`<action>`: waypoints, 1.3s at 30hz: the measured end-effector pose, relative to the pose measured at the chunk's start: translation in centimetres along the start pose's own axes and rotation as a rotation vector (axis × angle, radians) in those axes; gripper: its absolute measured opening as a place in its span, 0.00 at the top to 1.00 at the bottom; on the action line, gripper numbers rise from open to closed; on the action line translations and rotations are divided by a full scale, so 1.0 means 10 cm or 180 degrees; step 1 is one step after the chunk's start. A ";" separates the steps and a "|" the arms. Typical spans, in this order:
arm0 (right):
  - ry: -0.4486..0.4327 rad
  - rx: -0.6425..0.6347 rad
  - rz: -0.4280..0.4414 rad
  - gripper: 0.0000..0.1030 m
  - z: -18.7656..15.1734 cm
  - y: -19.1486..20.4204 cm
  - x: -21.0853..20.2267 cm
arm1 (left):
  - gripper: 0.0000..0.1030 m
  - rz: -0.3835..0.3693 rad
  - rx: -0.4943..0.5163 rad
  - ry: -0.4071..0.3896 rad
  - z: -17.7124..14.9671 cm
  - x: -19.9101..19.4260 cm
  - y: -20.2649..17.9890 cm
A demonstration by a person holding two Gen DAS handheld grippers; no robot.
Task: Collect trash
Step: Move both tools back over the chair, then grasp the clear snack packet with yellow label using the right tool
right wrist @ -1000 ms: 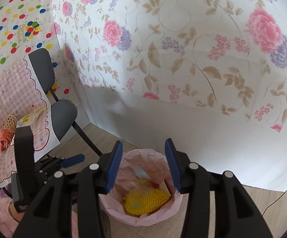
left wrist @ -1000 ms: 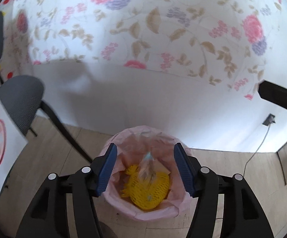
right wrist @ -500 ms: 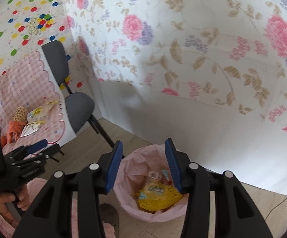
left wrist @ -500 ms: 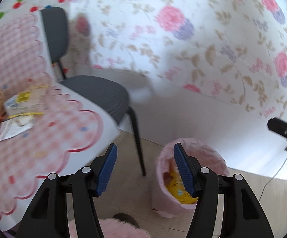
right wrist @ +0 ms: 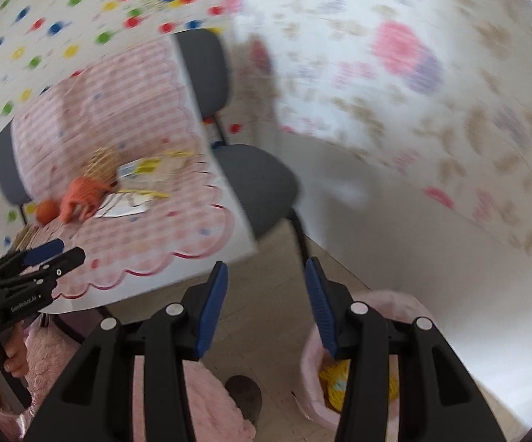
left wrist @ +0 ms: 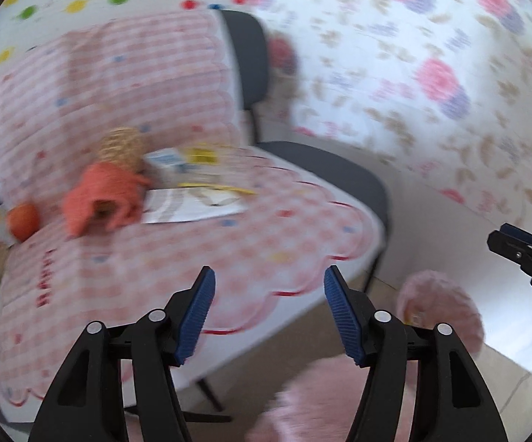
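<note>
A table [left wrist: 295, 235] under a pink checked cloth [left wrist: 192, 250] with a scalloped red-edged border filled the left and centre of the left wrist view, blurred. A grey chair [left wrist: 324, 169] stood behind its right corner, backrest up at top centre, seat just beside the table edge. In the right wrist view the chair [right wrist: 254, 176] sat at centre, one dark leg slanting down to the pale wood floor [right wrist: 266, 316]. A second grey chair [right wrist: 8, 169] showed at the left edge behind the table. Dotted wallpaper [right wrist: 81, 3] covered the upper left, floral wallpaper [right wrist: 413, 59] the upper right, above a plain white lower wall [right wrist: 431, 269].
</note>
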State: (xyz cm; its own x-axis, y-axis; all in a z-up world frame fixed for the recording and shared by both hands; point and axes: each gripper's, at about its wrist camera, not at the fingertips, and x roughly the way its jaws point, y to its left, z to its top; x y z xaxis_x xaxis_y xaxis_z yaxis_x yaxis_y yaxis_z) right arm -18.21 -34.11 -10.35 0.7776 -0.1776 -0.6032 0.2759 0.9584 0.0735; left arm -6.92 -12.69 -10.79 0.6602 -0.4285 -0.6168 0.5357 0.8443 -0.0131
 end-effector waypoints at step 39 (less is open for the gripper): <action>0.0517 -0.1436 -0.0784 0.37 1.11 2.60 2.90 | 0.31 0.0941 -0.0750 0.0160 0.45 0.62 2.09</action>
State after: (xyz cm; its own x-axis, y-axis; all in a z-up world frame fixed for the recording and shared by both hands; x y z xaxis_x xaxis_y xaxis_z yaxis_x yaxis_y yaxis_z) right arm 17.78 -16.86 -17.12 0.6132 -0.4066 -0.6773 0.1412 0.9000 -0.4125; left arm 10.76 0.81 -11.35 0.7384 -0.1439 -0.6589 0.1864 0.9825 -0.0057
